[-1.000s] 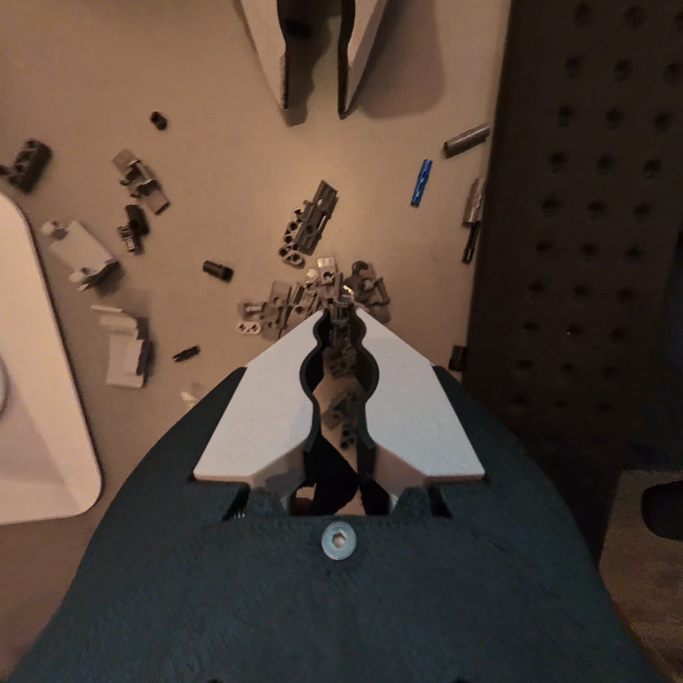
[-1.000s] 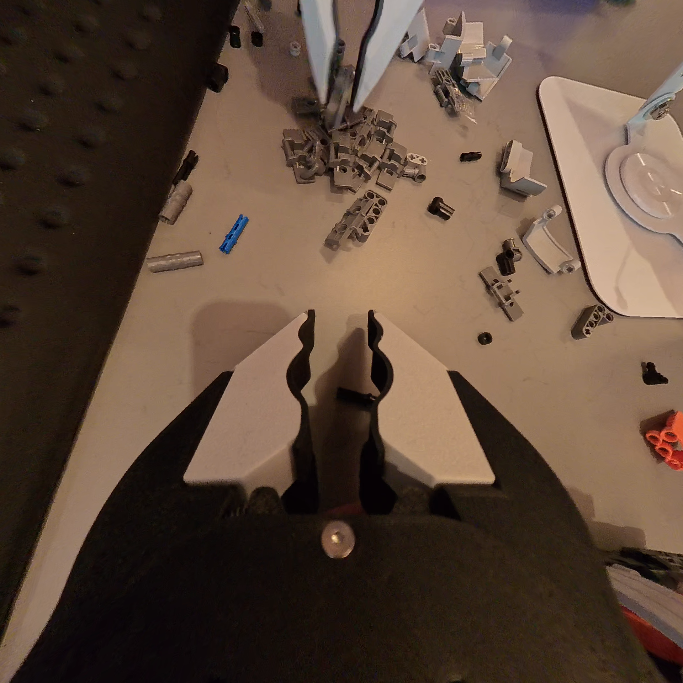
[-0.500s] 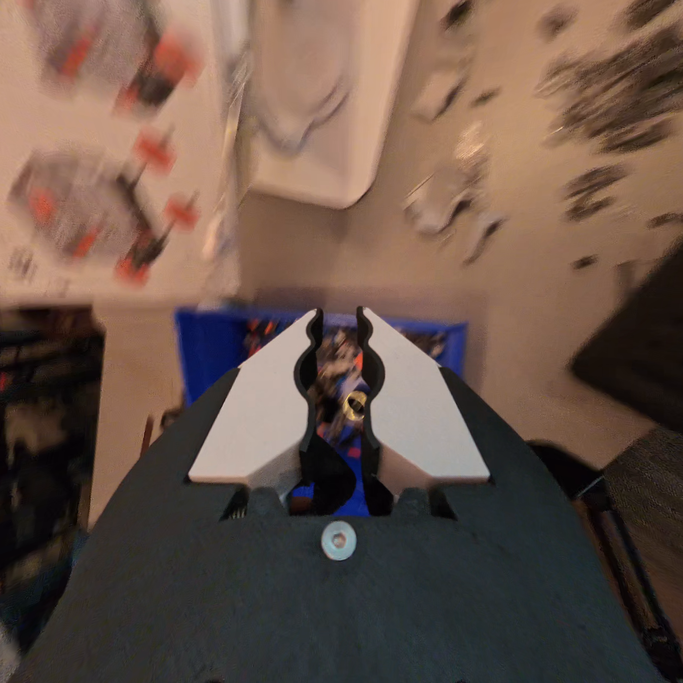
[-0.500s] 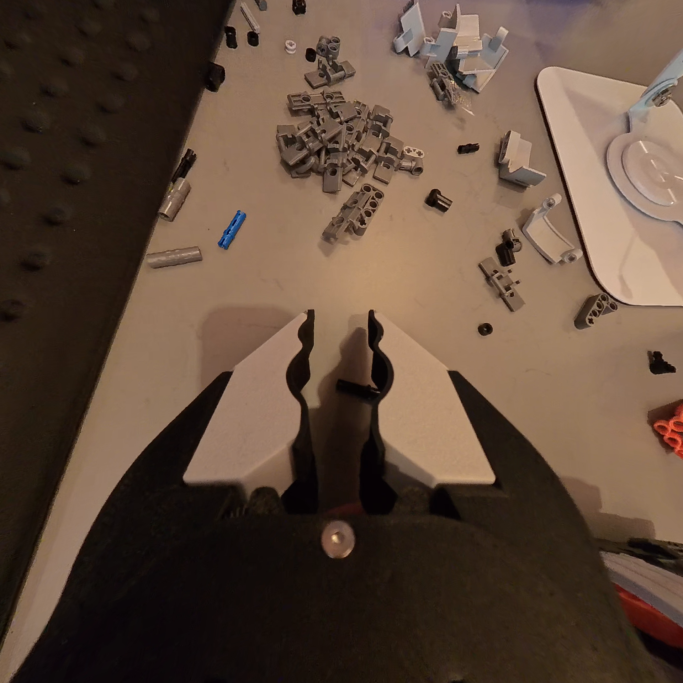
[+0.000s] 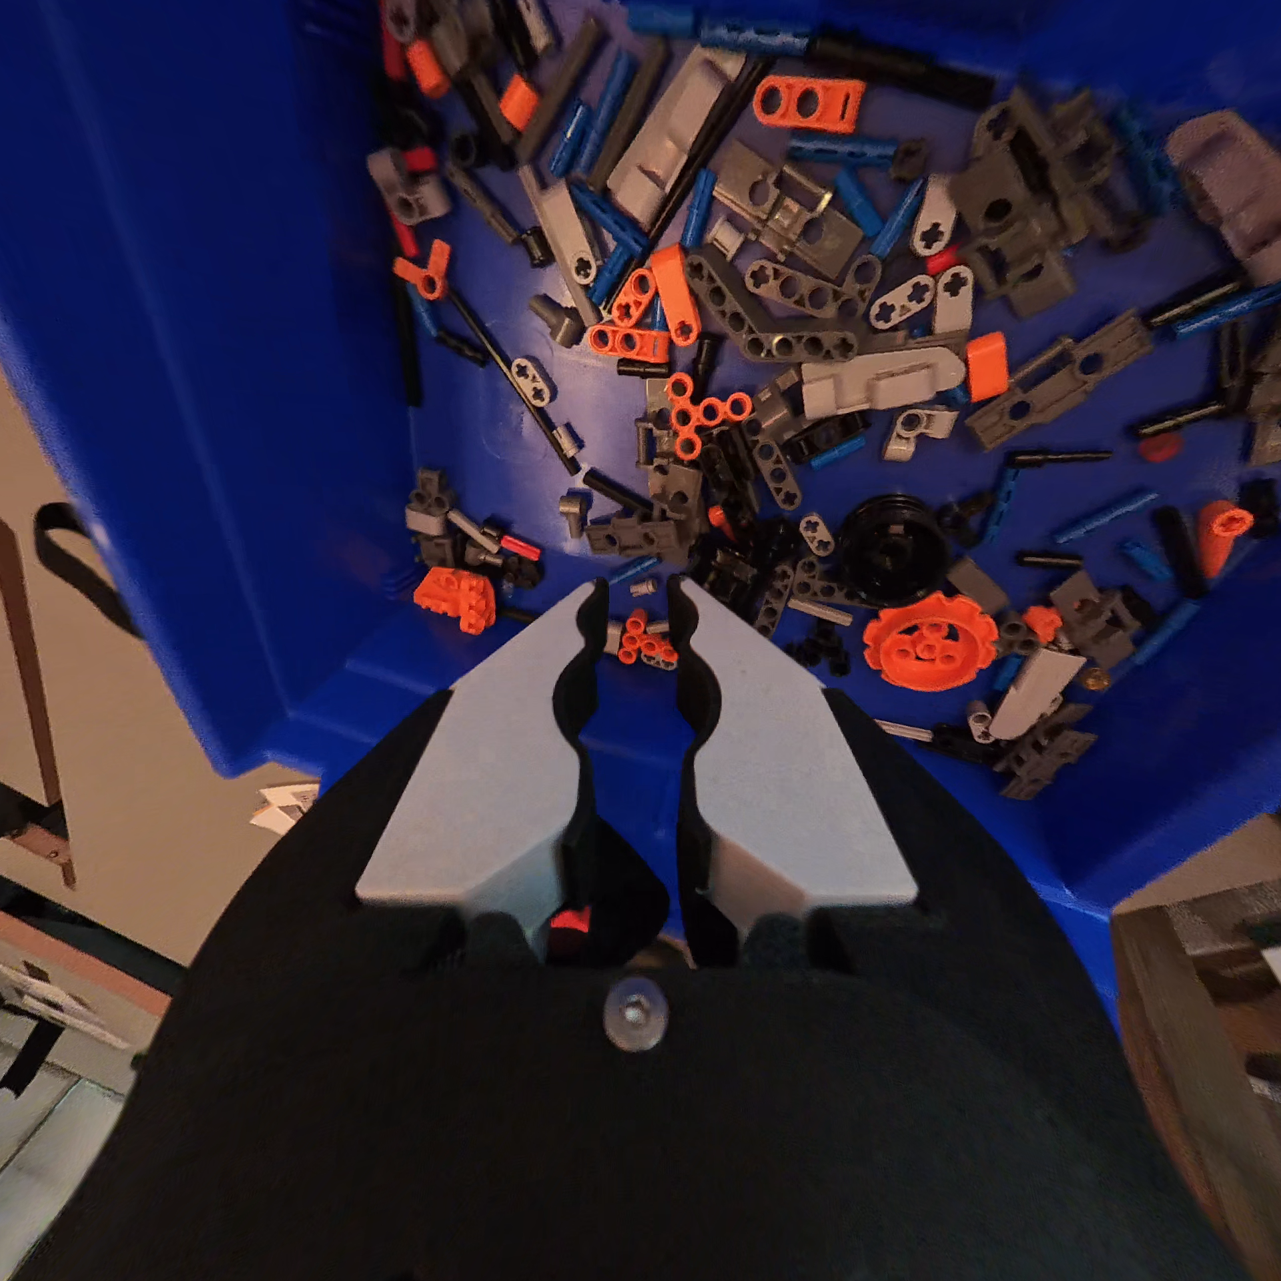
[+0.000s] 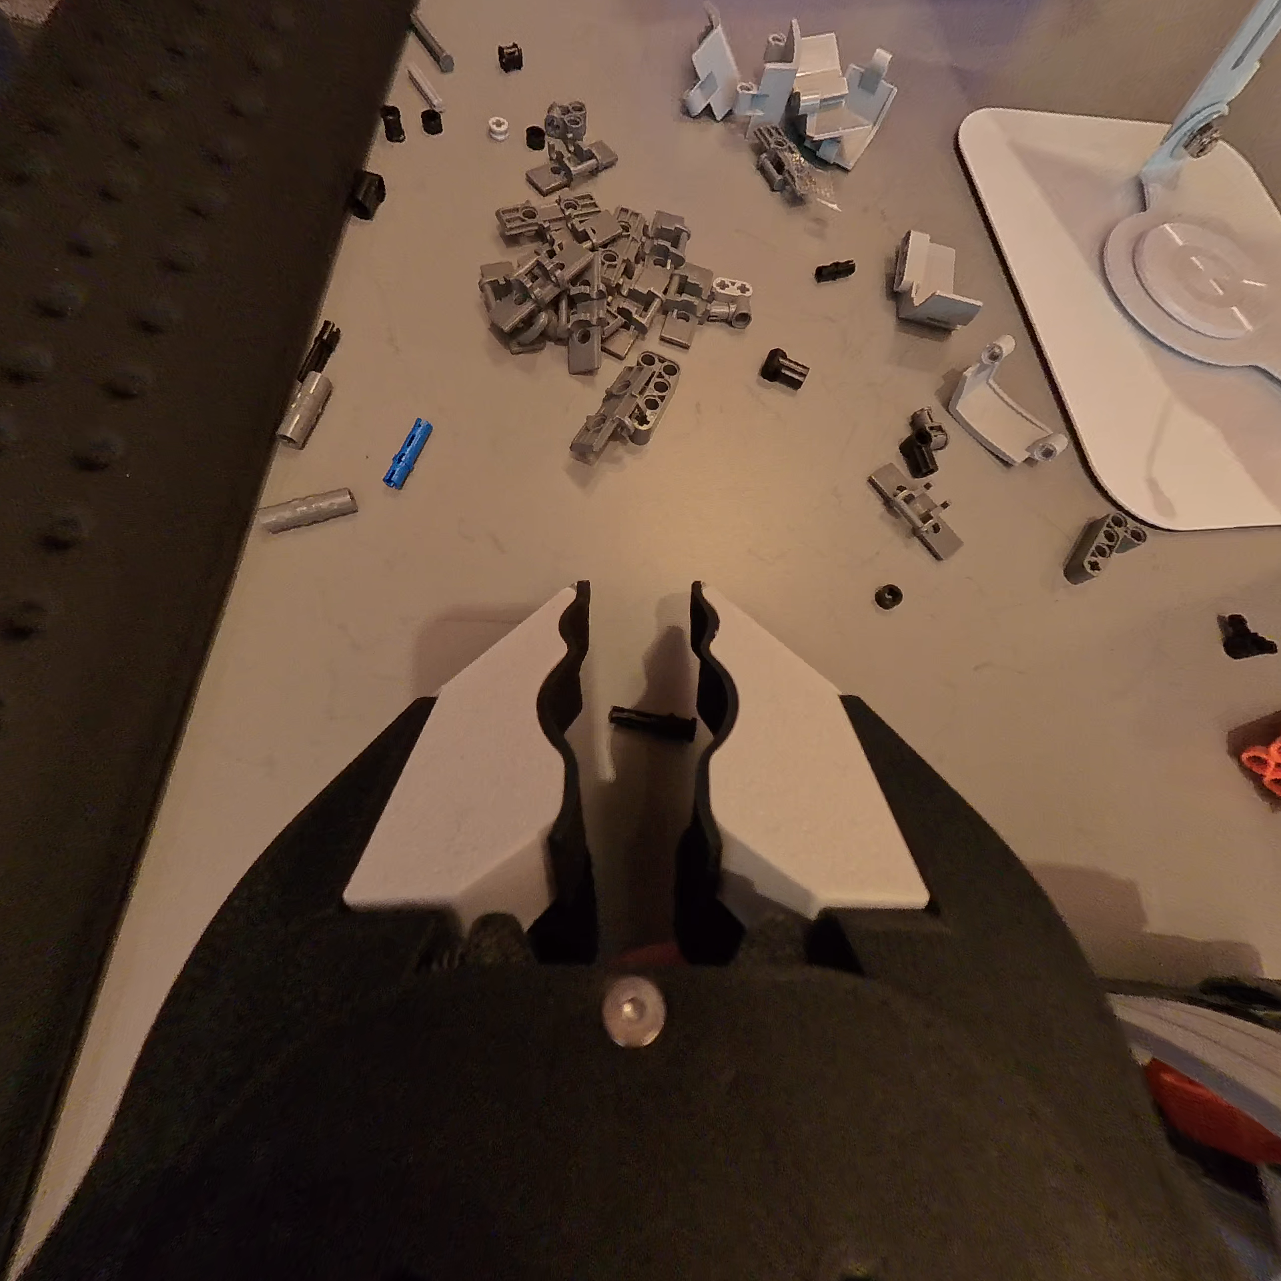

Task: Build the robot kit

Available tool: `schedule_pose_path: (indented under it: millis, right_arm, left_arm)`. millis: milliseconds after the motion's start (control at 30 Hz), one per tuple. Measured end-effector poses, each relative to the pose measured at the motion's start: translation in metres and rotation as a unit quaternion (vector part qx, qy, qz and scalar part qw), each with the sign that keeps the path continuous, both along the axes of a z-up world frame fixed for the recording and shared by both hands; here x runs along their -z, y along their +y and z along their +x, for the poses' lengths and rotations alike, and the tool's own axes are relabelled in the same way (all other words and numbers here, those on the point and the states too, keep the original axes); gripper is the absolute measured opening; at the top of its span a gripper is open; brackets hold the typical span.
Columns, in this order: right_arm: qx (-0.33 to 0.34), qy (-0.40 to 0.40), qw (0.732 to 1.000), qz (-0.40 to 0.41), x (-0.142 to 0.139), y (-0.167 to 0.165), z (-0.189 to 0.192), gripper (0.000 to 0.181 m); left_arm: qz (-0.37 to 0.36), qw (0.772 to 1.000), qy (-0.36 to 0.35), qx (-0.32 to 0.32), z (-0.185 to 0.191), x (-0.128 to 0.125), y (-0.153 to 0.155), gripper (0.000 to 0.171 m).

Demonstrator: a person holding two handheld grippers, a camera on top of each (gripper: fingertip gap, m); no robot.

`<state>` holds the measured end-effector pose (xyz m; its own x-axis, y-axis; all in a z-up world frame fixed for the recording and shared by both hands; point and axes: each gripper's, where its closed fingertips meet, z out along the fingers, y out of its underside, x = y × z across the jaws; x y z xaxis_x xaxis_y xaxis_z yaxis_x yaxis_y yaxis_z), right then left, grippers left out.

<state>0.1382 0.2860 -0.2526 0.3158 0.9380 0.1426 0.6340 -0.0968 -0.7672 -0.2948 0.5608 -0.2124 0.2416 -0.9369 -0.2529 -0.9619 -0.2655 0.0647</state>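
White tray (image 6: 1040, 291) cut by edge

Left wrist above blue bin (image 5: 208, 346), right over table (image 6: 693, 499) (no overlap)

**Dim, warm light with wide-angle bending at the edges**

Both views are dim and amber-toned. In the right wrist view a soft warm pool falls on the worktop (image 6: 693, 499) just ahead of the jaws, fading darker toward the perforated mat (image 6: 138, 312); the right gripper (image 6: 639, 589) throws a soft shadow forward. In the left wrist view the blue bin (image 5: 208, 346) looks saturated; pieces near its upper right corner smear with blur. Straight lines bow near the frame borders.
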Motion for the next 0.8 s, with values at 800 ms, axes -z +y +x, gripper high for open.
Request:
schedule_pose_path:
  millis: [800]
  right_arm:
    - [-0.008,0.001,1.000,-0.001,0.000,-0.003,0.000,0.026]
  left_arm:
    - [-0.131,0.991,0.001,0.017,0.005,0.041,-0.018,0.024]
